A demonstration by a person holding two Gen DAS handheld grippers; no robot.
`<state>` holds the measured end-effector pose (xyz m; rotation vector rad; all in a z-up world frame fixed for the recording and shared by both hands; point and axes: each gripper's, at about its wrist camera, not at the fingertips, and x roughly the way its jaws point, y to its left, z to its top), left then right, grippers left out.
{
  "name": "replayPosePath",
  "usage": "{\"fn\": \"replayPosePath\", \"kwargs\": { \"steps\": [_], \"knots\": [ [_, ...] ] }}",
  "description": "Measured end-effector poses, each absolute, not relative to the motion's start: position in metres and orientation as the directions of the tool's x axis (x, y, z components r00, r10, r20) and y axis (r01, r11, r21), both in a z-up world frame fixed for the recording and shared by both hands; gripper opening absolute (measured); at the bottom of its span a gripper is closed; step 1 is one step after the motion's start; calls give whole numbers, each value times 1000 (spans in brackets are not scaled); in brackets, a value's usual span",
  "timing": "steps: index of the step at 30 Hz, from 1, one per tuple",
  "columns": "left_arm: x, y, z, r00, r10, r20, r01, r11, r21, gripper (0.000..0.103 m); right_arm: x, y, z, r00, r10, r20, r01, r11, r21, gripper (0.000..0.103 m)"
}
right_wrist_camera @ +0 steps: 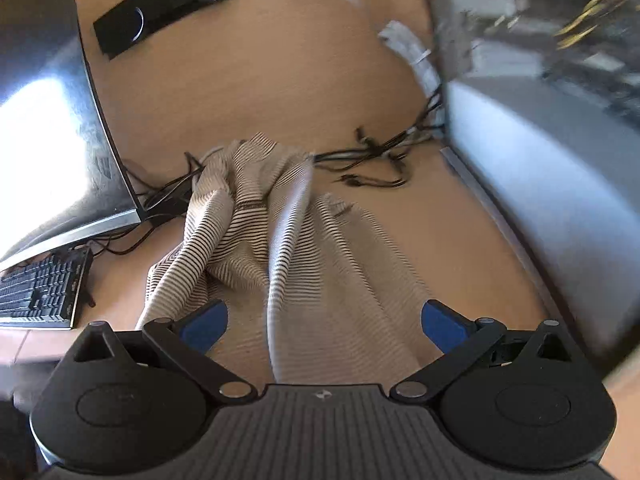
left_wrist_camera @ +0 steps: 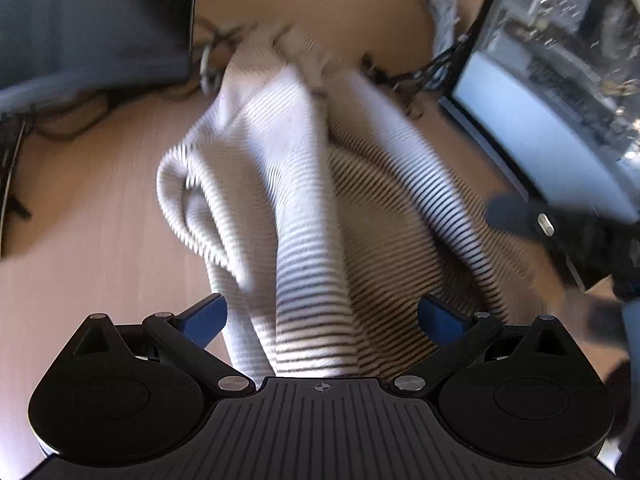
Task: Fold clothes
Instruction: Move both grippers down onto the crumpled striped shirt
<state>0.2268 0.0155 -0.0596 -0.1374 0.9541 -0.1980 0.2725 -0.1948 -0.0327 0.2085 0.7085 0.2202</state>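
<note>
Wooden desk (right_wrist_camera: 280,80) underneath it all, and a striped shirt (right_wrist_camera: 288,240) lies bunched in the middle between a monitor (right_wrist_camera: 52,140) and a computer case (right_wrist_camera: 560,168), cables (right_wrist_camera: 376,156) just behind it. Left gripper (left_wrist_camera: 322,316) spread wide, blue pads either side of the cloth, nothing pinched. Right gripper (right_wrist_camera: 324,320) equally wide, over the shirt's near edge, gripping nothing. Keyboard (right_wrist_camera: 40,292) off to the left

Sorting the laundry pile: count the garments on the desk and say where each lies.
1: a crumpled striped shirt lies mid-desk, between both open grippers, the left gripper and right gripper. Its folds might hide more.
</note>
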Motion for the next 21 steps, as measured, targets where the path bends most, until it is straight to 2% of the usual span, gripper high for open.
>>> {"fn": "replayPosePath", "kwargs": {
  "steps": [4,10,14,18,21],
  "knots": [
    [222,20,-67,553,-159,-818,31,985,-171,103,318,-188,-61,640,382,-667,-183,919,350,103],
    [215,49,-61,561,-160,-813,-39,975,-219,103,332,-184,-74,624,406,-667,-158,902,401,103],
    [225,54,-60,564,-196,-802,2,972,-237,103,329,-188,-73,605,447,-659,-152,877,456,103],
    [221,67,-64,537,-266,-801,46,957,-287,103,313,-197,-78,547,566,-617,-104,777,620,103],
    [213,82,-65,522,-304,-797,86,948,-306,103,288,-184,-80,531,592,-606,-129,763,633,103]
  ]
}}
